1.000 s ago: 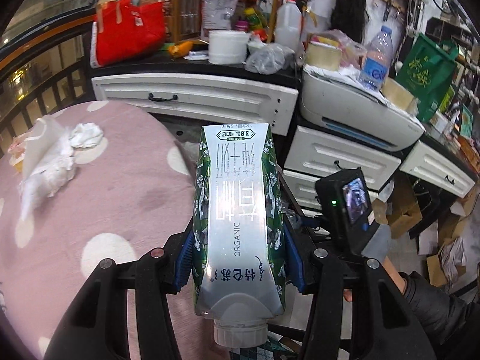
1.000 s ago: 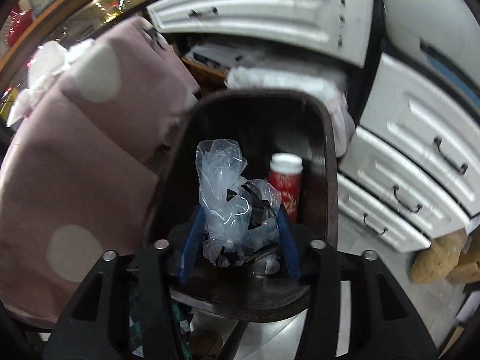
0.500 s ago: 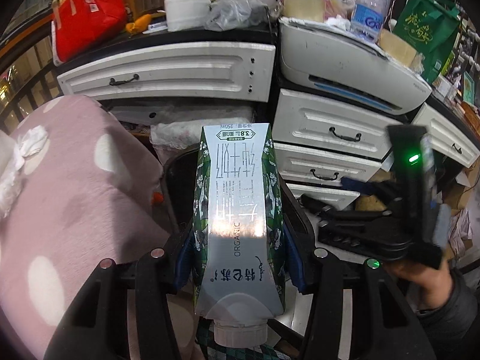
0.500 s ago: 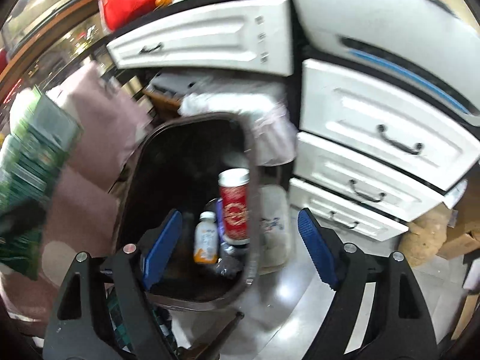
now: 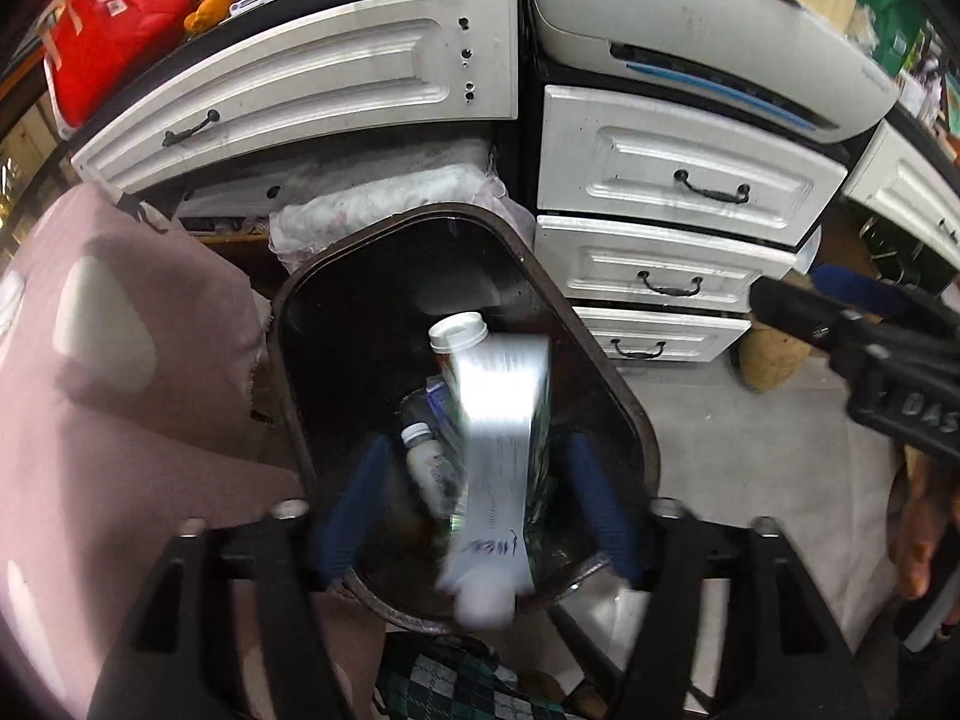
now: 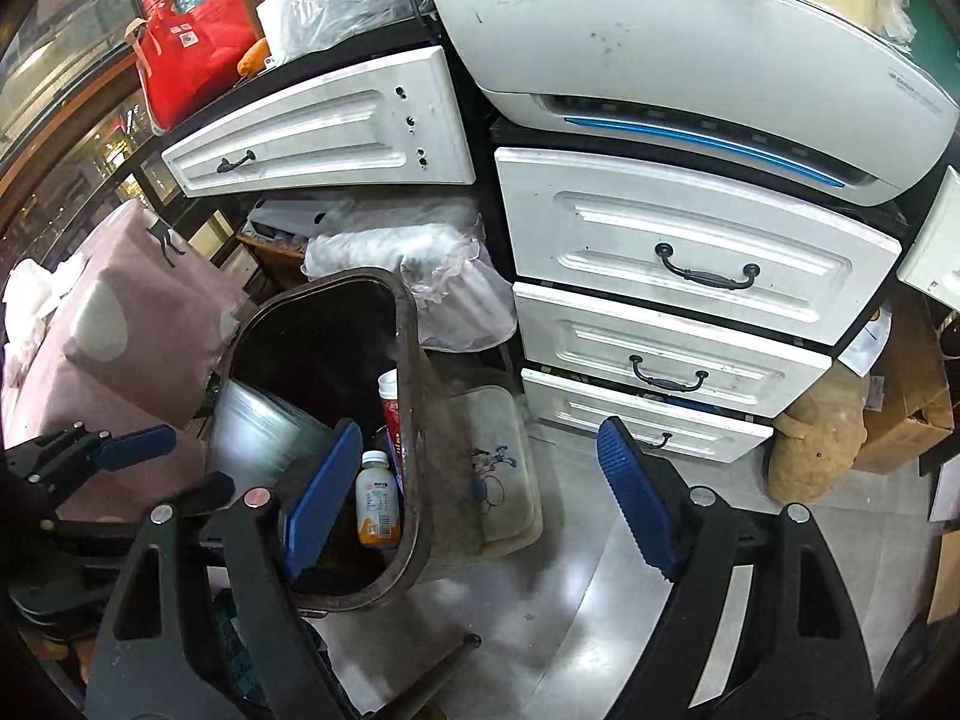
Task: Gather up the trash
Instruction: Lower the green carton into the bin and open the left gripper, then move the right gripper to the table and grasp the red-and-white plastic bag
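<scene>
Holding my left tongs (image 5: pixel 474 504) directly over the mouth of the trash bin (image 5: pixel 624 396), I had their blue pads spread wide, so the milk carton (image 5: pixel 498 468) hung loose between them, blurred and cap-end toward me, touching neither pad as far as I could tell. I judged it was dropping into the bin, which was the reason for lining the tongs up above the opening. Down inside lay a small juice bottle (image 6: pixel 377 501) and a red cup with a white lid (image 5: pixel 459 333), so the carton would land on earlier rubbish. My right tongs (image 6: pixel 480 498) were gaping too, with nothing between them, parked beside the bin over the floor mat (image 6: pixel 504 474) to stay out of the drop path. On the pink dotted tablecloth (image 6: pixel 120 324) crumpled white tissue (image 6: pixel 27 294) waited, probably next.
</scene>
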{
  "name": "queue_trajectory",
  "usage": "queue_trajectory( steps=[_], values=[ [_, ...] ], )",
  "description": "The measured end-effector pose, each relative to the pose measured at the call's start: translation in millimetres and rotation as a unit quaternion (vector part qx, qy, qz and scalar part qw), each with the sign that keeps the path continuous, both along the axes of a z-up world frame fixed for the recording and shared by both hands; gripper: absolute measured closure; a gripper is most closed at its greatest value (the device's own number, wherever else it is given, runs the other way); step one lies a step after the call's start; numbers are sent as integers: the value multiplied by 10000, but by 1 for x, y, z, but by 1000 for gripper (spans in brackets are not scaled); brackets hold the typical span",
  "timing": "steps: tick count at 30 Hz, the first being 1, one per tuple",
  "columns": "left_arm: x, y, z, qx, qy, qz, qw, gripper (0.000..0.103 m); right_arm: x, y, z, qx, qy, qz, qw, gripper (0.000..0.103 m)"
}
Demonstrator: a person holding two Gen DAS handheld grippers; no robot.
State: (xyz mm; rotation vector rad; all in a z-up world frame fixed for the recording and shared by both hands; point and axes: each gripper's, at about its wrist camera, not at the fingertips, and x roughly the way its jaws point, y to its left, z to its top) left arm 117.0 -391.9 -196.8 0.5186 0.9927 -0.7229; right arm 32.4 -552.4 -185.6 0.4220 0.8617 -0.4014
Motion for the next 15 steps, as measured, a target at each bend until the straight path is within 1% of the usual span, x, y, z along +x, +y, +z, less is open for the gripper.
queue_trajectory(
  steps=[2, 5, 7, 13, 15],
  values=[
    [-2, -2, -2, 63, -73, -33, 9999, 12, 0, 0, 2, -17, -20, 2, 10000, 23],
    [-6, -4, -1, 168, -136, -87, 9997, 11, 0, 2, 7, -48, -82, -5, 10000, 23],
    [-8, 0, 6, 102, -146, -92, 9998, 11, 1, 4, 12, -55, -136, 16, 9999, 23],
    [-23, 28, 46, -430, -93, 64, 9990, 7, 10, 21, 31, -126, -341, 219, 9991, 23],
    [-27, 44, 62, -616, -97, 107, 9980, 6, 15, 32, 39, -143, -431, 356, 9983, 23]
  ],
)
